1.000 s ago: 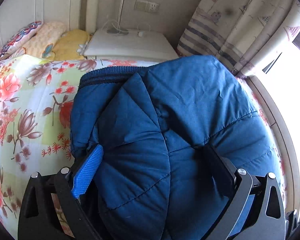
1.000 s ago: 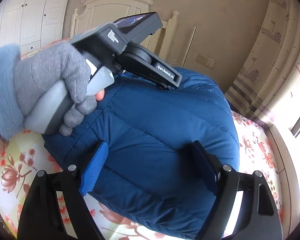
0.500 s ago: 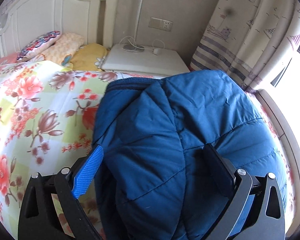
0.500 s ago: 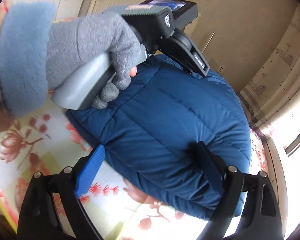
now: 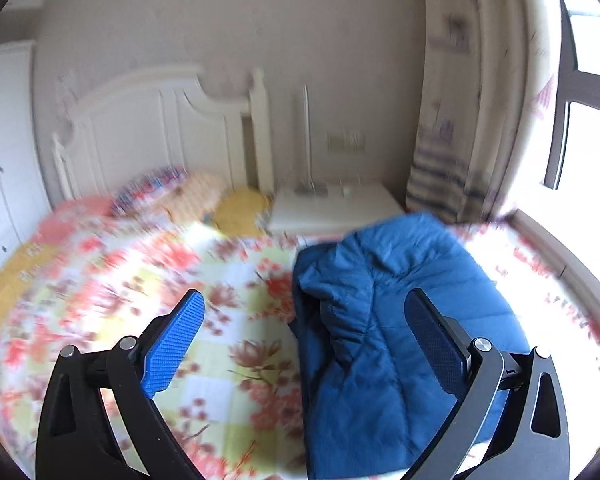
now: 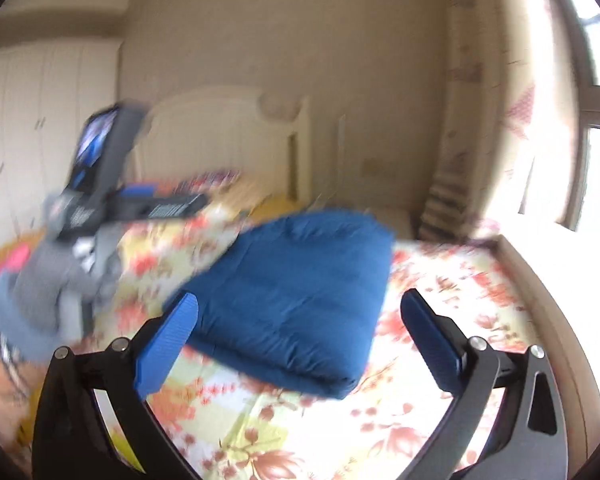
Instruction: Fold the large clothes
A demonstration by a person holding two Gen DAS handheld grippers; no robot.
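Blue folded jacket point(image 6: 300, 300), no legible writing

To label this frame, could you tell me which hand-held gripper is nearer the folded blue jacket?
Left. The left hand-held gripper hangs over the edge of the jacket; the right hand-held gripper, jaws opening with nothing between, sits back from it.
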